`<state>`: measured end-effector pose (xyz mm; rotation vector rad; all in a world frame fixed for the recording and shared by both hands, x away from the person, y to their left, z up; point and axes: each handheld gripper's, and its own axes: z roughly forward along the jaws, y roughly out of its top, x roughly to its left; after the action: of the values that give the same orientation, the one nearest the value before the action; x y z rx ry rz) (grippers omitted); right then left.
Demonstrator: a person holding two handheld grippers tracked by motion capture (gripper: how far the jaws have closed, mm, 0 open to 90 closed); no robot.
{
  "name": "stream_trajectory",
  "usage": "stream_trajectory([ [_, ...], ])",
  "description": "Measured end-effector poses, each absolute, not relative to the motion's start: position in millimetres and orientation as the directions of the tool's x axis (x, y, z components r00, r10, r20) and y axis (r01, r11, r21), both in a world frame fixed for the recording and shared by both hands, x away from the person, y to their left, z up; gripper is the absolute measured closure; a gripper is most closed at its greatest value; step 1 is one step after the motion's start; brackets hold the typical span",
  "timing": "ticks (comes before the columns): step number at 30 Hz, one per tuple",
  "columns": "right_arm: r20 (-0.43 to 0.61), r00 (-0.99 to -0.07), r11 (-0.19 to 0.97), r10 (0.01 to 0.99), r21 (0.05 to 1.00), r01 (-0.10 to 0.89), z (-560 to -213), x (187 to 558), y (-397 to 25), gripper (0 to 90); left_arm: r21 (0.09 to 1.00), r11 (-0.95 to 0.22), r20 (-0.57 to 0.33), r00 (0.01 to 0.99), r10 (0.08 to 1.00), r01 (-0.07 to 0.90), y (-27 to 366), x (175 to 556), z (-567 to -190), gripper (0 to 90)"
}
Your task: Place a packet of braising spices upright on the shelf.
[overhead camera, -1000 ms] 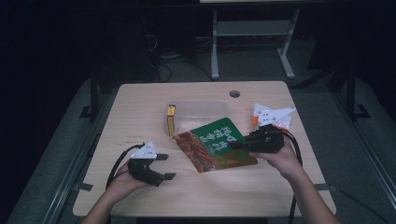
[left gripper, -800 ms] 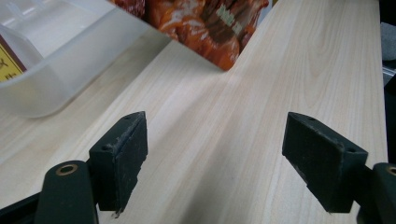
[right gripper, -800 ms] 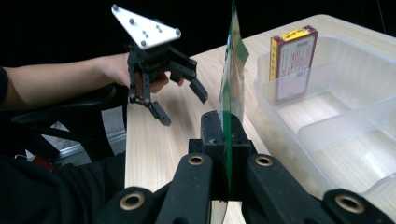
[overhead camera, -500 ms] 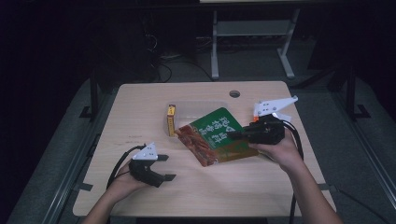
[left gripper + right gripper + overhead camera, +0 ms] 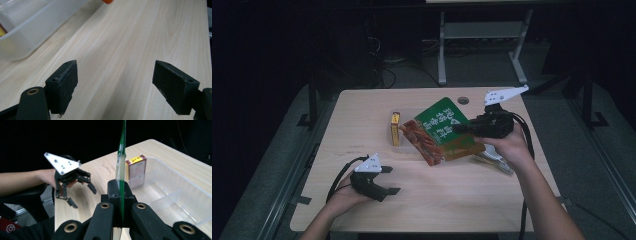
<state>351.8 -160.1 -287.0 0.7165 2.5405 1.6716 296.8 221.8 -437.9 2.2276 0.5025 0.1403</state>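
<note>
A green snack packet (image 5: 439,131) with a red-brown picture hangs tilted above the table's middle. My right gripper (image 5: 460,129) is shut on its right edge. In the right gripper view the packet (image 5: 122,155) stands edge-on between the closed jaws of that gripper (image 5: 120,191). Below it lies a clear plastic container (image 5: 175,195) with a yellow and red box (image 5: 136,168) upright at one end; in the high view the box (image 5: 395,128) sits left of the packet. My left gripper (image 5: 391,180) rests open near the front left, nothing between its jaws (image 5: 115,87).
A silvery packet (image 5: 492,161) lies on the table under the right hand. The container's corner (image 5: 30,27) lies ahead and left of the left gripper. A round hole (image 5: 463,100) marks the table's far side. Bare wood (image 5: 462,200) spreads across the front.
The right gripper has lifted the green packet off the table and carried it back and up, tilting it over the container. The left gripper has stayed put.
</note>
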Motion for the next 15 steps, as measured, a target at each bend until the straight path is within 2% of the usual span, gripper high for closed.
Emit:
stream_trajectory([
  [15,0.225,-0.854,0.337,0.470,0.848,0.409,-266,394,-142,90.0,0.754,-0.583,-0.066,0.917,0.393,0.304,221,296,-438,19.7],
])
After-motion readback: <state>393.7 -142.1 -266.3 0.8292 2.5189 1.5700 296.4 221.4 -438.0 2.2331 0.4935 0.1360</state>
